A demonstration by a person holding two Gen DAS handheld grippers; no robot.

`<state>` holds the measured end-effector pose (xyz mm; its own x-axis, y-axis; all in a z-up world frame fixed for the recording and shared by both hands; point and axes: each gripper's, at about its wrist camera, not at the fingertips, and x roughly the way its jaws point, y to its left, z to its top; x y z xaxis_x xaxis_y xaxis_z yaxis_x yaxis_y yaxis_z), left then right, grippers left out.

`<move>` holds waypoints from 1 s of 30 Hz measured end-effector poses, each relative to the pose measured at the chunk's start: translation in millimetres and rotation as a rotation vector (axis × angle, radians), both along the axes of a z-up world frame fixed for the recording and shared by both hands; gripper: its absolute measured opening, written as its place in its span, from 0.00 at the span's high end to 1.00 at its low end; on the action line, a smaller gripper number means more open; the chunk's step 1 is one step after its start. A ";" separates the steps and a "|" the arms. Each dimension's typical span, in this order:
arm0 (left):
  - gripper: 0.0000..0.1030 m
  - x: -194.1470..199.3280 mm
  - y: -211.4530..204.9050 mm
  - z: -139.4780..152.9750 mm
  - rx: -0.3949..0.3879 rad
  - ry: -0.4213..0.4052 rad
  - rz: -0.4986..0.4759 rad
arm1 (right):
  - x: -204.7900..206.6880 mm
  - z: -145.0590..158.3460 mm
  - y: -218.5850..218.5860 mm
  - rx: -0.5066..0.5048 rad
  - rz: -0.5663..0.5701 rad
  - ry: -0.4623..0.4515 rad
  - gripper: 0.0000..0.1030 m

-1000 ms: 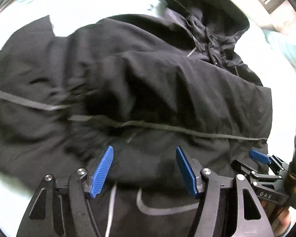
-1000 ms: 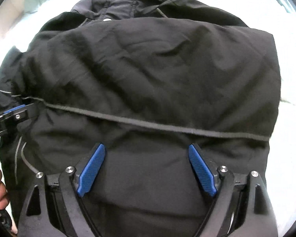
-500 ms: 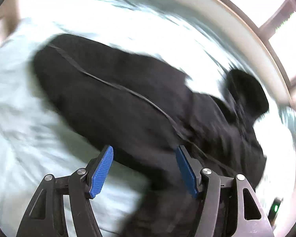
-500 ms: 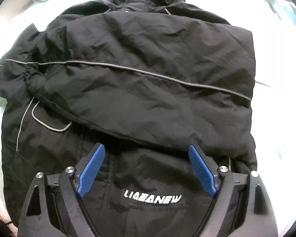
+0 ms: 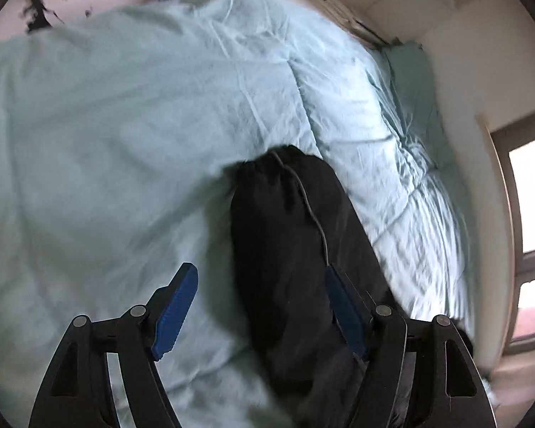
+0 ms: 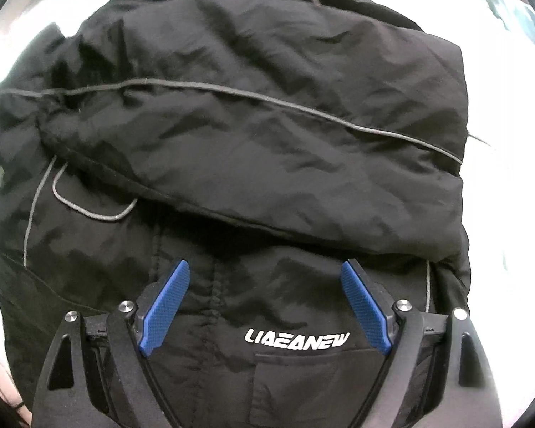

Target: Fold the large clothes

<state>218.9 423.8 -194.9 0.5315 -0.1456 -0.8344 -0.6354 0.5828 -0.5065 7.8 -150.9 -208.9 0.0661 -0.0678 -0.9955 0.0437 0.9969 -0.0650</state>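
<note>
On the soft light-green bed cover (image 5: 132,114) lies the big black puffy jacket (image 6: 253,135), one sleeve already folded across its chest. Over it the right gripper (image 6: 265,306) hangs wide and empty, probably to press it flat. By the other black sleeve (image 5: 285,235), the left gripper (image 5: 264,306) is opening around the cloth, likely to grab it.

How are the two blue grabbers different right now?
The left gripper looks out over a pale green bedspread with one black sleeve lying between its opening jaws; the right gripper hangs over the folded black jacket, gripping nothing. The left view is blurred, the right sharp. Both have blue pads and black frames.
</note>
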 end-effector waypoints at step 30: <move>0.86 -20.5 -194.7 115.8 0.328 -0.285 -0.340 | 25.4 39.2 -5.8 0.028 0.018 -0.041 0.14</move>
